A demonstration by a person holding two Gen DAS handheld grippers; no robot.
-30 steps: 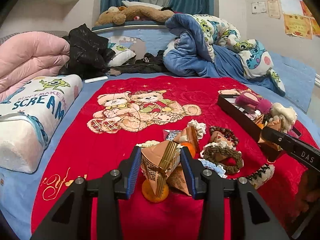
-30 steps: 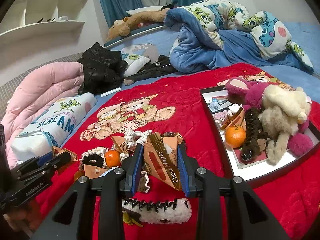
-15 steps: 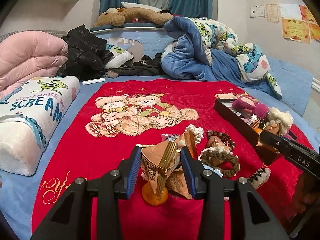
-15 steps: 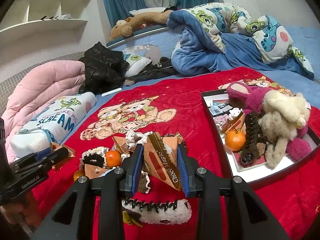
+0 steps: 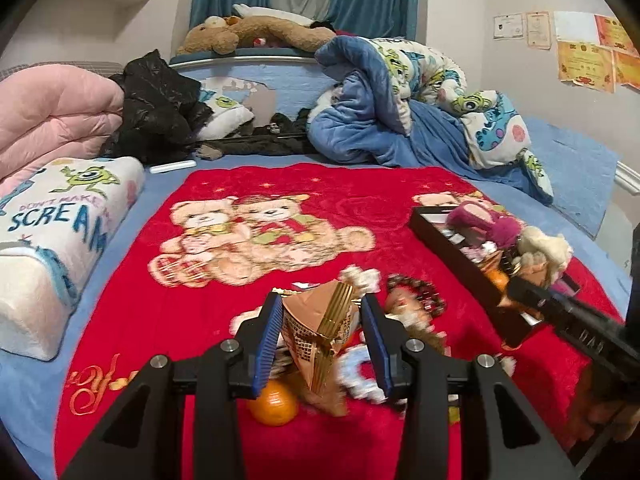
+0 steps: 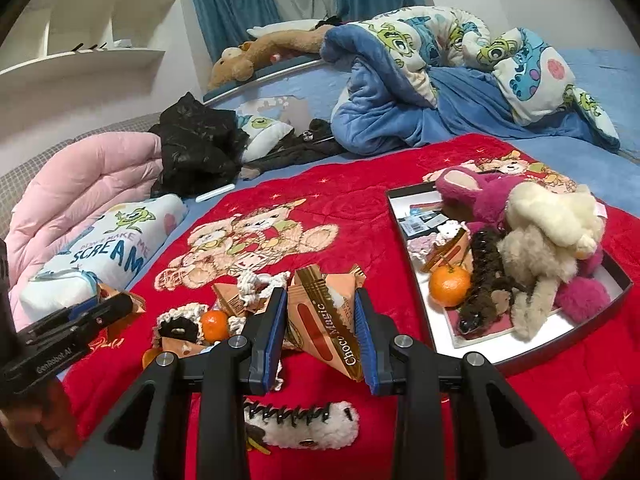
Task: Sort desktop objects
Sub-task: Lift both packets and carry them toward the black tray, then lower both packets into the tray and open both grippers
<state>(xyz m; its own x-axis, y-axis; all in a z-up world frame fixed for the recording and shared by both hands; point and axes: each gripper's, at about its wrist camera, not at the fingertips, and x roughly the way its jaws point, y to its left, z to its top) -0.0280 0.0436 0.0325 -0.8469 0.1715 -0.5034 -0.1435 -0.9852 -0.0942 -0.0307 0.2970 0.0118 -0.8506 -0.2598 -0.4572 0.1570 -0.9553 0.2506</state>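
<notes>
Bedroom: red bear blanket (image 5: 256, 280) under both grippers, left gripper (image 5: 322, 336) and right gripper (image 6: 322, 332) each clamping a snack packet.

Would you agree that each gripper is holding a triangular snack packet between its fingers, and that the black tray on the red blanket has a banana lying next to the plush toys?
Not quite: the fruit in the black tray is an orange, not a banana, as the right wrist view shows. The rest holds: the left gripper and right gripper each hold a triangular snack packet, and plush toys lie beside the orange on the red blanket.
</notes>
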